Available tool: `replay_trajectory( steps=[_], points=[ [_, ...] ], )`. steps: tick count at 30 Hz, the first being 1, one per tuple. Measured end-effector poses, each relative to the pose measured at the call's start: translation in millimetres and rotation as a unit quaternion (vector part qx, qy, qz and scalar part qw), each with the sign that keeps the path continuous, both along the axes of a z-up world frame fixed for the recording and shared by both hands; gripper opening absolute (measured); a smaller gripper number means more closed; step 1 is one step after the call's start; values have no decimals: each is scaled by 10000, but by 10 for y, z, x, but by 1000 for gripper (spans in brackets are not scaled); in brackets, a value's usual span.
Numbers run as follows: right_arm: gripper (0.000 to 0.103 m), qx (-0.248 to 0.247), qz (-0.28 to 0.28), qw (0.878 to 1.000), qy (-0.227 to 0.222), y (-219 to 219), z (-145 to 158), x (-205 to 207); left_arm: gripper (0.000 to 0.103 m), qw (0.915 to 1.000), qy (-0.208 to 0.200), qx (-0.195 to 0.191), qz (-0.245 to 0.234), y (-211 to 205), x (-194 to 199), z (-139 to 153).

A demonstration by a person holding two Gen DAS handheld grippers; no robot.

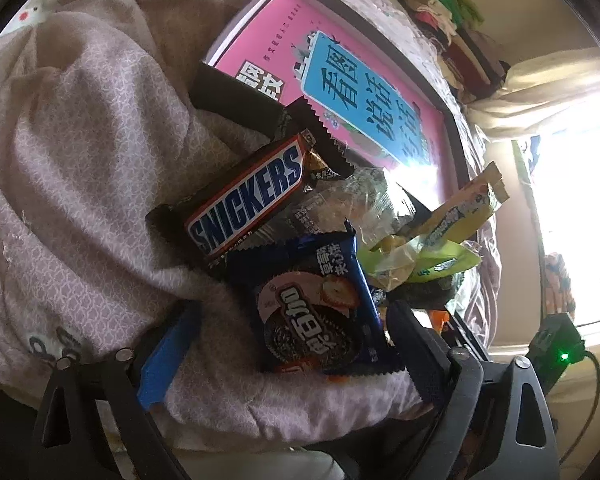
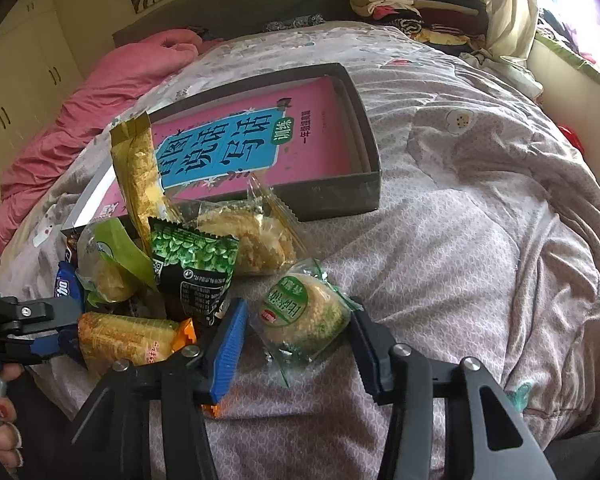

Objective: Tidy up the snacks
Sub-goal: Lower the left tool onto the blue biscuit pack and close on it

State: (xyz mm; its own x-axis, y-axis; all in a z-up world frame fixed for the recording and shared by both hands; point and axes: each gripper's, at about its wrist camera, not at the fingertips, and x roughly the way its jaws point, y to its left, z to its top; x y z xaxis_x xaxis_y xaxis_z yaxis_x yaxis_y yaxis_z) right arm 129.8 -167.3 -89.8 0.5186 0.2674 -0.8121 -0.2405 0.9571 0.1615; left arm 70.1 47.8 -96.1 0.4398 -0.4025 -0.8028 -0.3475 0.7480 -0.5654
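A pile of snacks lies on the quilt in front of a dark shallow box (image 2: 332, 196) with a pink book (image 2: 236, 148) in it. In the left wrist view my left gripper (image 1: 296, 344) is open, its fingers on either side of a blue Oreo pack (image 1: 316, 312); a Snickers bar (image 1: 248, 200) lies just beyond. In the right wrist view my right gripper (image 2: 300, 340) is open around a round green-labelled cake (image 2: 304, 312). A green pea packet (image 2: 196, 264), a gold stick pack (image 2: 140, 176) and a clear-wrapped cake (image 2: 252, 240) lie nearby.
The lilac quilt (image 2: 460, 240) covers the bed, with a pink blanket (image 2: 112, 84) at the far left. Folded clothes (image 2: 400, 0) are stacked by the headboard. A bright window (image 1: 580, 200) is at the right. The box also shows in the left wrist view (image 1: 380, 20).
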Motion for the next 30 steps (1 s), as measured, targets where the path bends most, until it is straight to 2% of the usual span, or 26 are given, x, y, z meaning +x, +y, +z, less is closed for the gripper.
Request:
replay_trajectory(
  steps=[1, 4, 10, 17, 26, 30],
  points=[
    [50, 25, -4, 10000, -2, -9, 2, 1, 78, 9999, -31, 85, -50, 2, 18, 7],
    [48, 106, -14, 9999, -22, -43, 17, 7, 67, 9998, -129, 46, -157, 19, 58, 19],
    [47, 280, -103, 9995, -102, -119, 83, -24, 55, 9991, -242, 74, -332, 39, 66, 83],
    [47, 410, -251, 9985, -279, -218, 182, -57, 52, 9982, -406, -127, -426, 130, -9, 127],
    [47, 455, -316, 9969, -567, -277, 300, -107, 52, 9938, -900, 14, -655, 81, -178, 450],
    [47, 446, -290, 9958, -750, -263, 364, -136, 52, 9927, -1002, 10, -665, 97, -202, 515]
  ],
)
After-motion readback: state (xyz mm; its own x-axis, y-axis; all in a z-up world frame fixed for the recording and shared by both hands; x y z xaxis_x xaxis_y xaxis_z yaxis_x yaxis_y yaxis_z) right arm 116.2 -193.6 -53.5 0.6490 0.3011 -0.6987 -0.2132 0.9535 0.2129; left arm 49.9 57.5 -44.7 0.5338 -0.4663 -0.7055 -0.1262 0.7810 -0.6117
